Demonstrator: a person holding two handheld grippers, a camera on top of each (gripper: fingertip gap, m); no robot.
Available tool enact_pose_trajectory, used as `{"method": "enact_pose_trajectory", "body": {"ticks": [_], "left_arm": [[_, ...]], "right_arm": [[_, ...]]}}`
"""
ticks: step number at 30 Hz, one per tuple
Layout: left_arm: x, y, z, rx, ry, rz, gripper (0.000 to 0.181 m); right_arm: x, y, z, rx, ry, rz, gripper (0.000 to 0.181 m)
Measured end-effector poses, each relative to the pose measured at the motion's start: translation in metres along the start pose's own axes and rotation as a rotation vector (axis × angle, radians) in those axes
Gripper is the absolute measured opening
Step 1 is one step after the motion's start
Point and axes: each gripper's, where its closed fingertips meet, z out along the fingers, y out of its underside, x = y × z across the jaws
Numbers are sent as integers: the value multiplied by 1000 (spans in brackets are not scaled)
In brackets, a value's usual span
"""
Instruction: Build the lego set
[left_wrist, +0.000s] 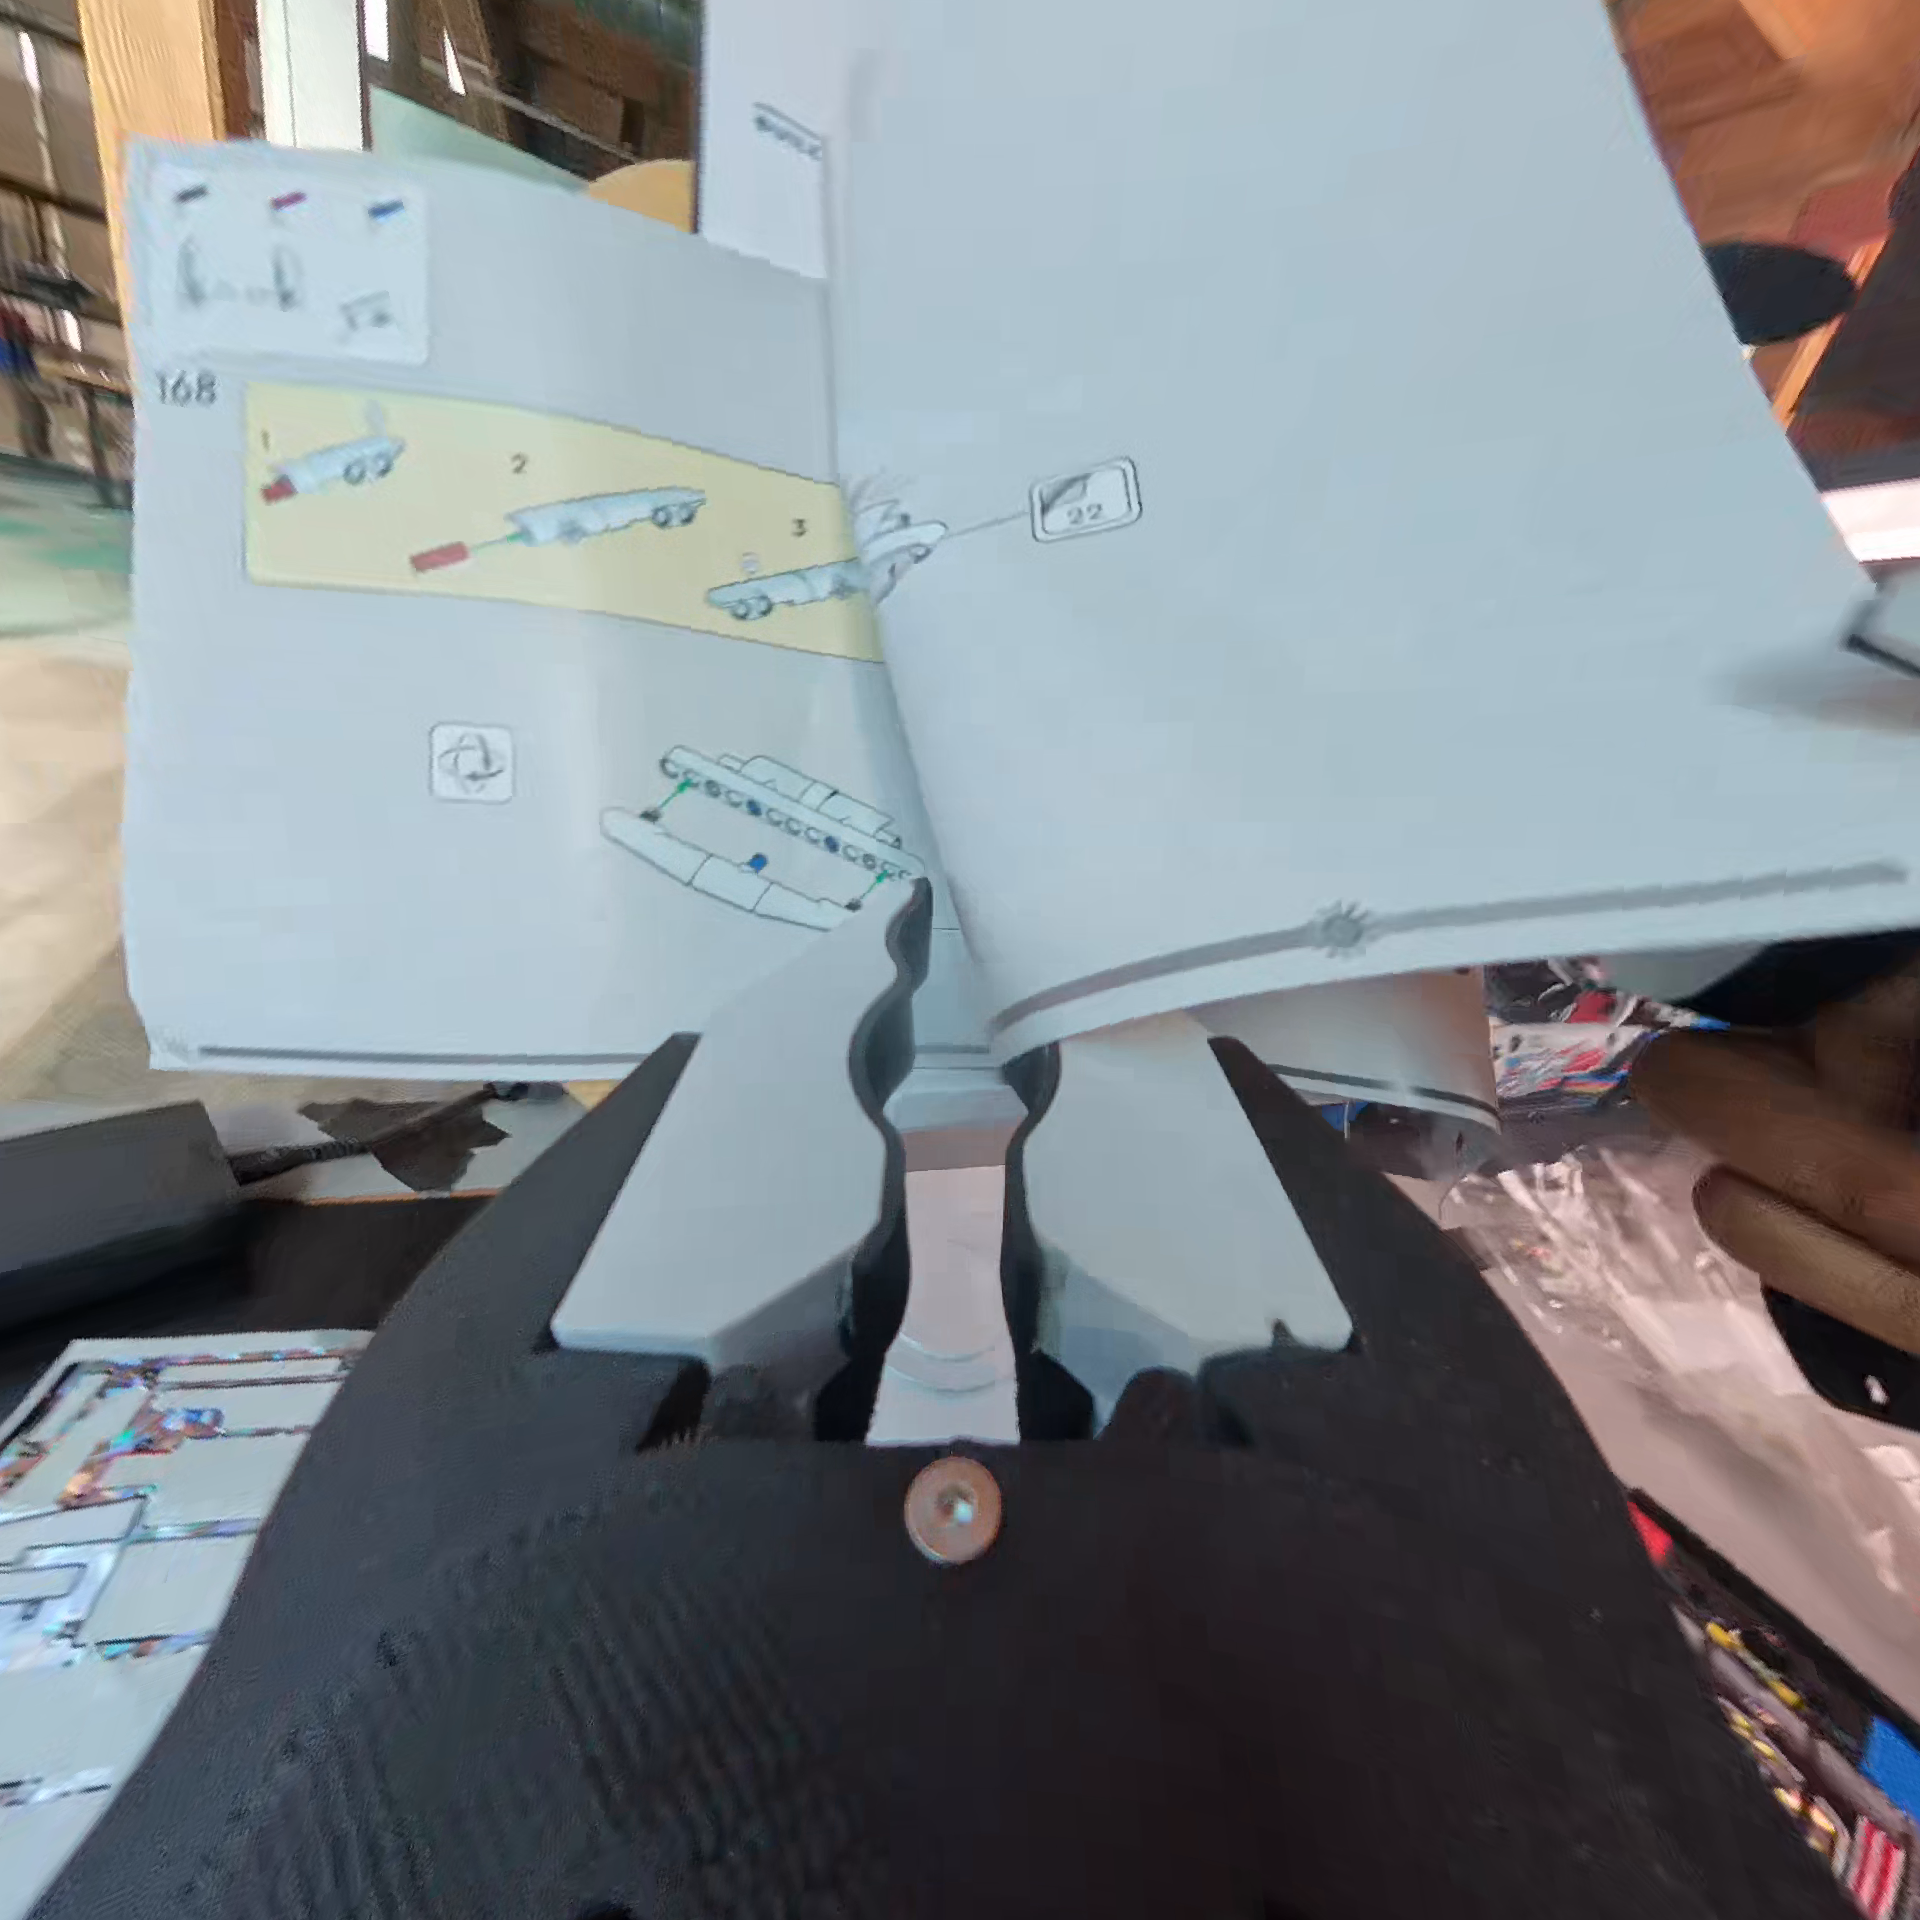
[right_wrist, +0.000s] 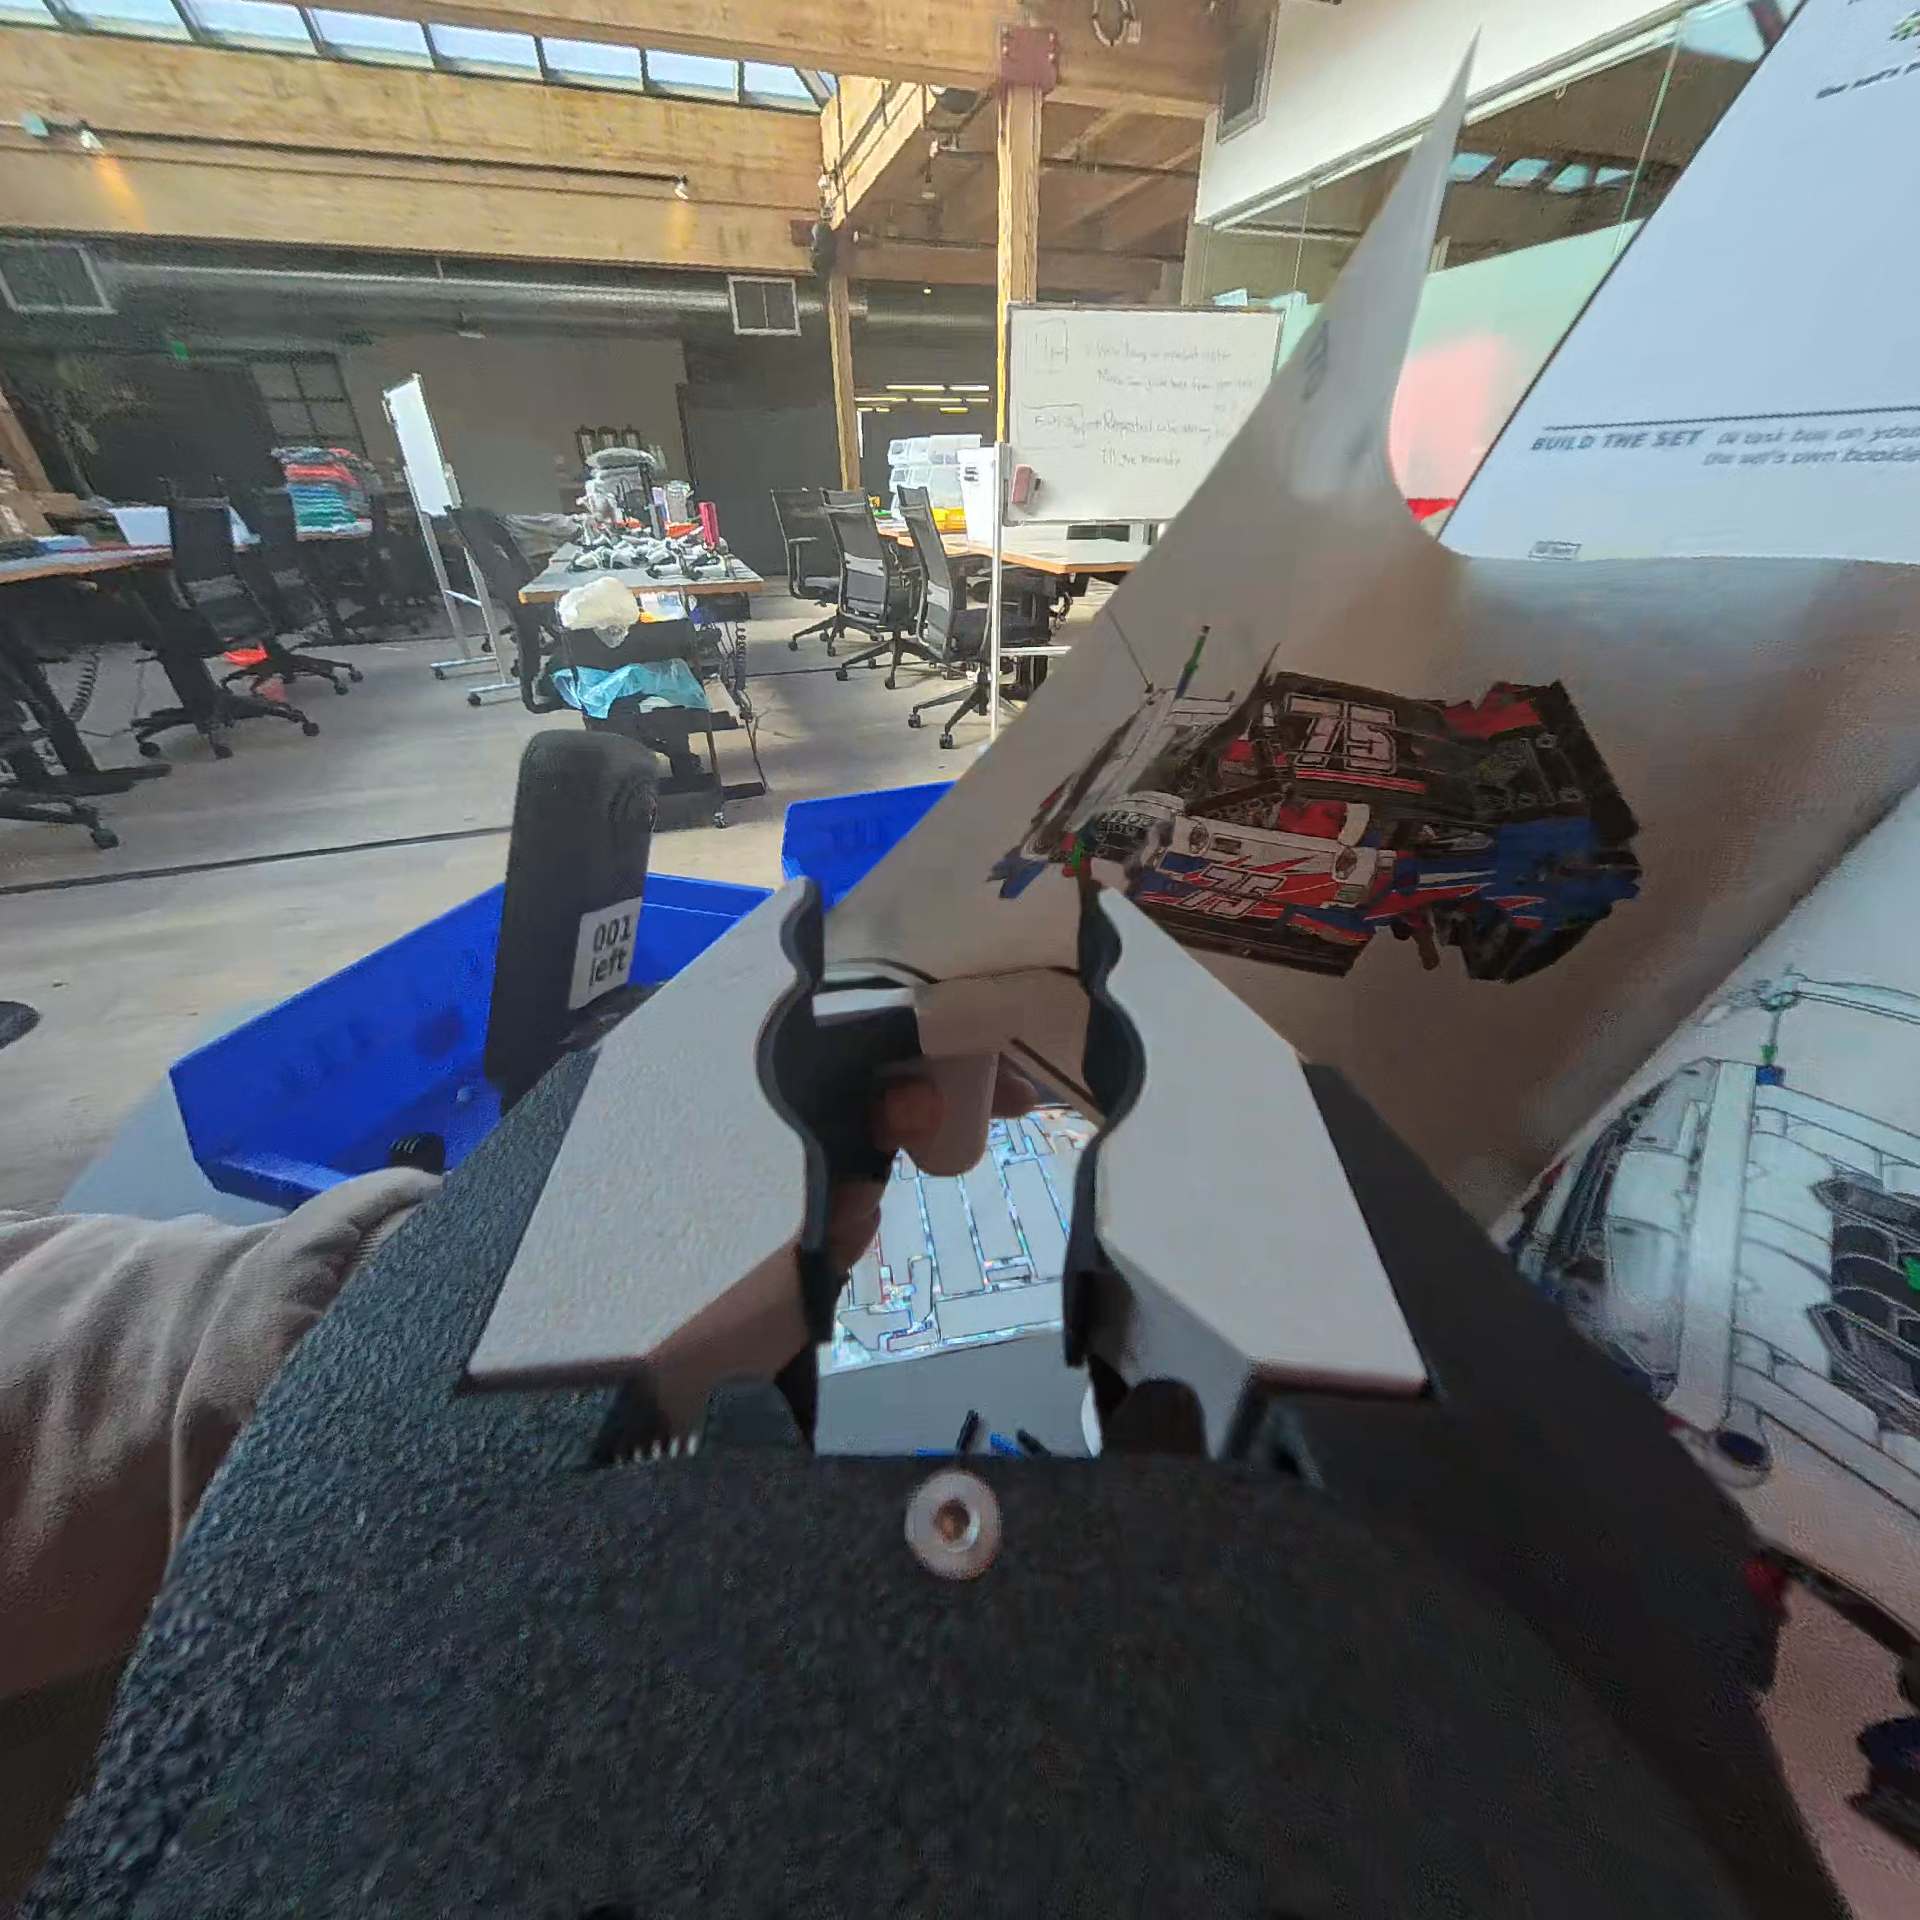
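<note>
The open instruction booklet (left_wrist: 499, 707) stands upright in front of my left gripper (left_wrist: 966, 987). The jaws are nearly closed on its lower edge by the spine, and the right fingertip is hidden behind a curled, lifted page (left_wrist: 1351, 623). In the right wrist view, the loose page with a printed red, white and blue car (right_wrist: 1330, 831) hangs with its lower corner between the tips of my right gripper (right_wrist: 951, 914), whose jaws stand wide apart. The left gripper's black body (right_wrist: 571, 914) shows just left of it.
A shiny sticker sheet (left_wrist: 104, 1507) lies at the lower left on the table and shows between the right fingers (right_wrist: 966, 1247). Blue bins (right_wrist: 343, 1049) stand beyond. Clear plastic bags (left_wrist: 1610, 1299) and loose bricks (left_wrist: 1766, 1714) lie to the right. A hand (left_wrist: 1787, 1143) is at the right edge.
</note>
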Motion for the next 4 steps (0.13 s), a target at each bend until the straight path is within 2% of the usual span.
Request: {"method": "enact_pose_trajectory", "body": {"ticks": [4], "left_arm": [[-29,13,0,-39,73,-300,0]], "right_arm": [[9,26,-1,-24,1,60,58]]}}
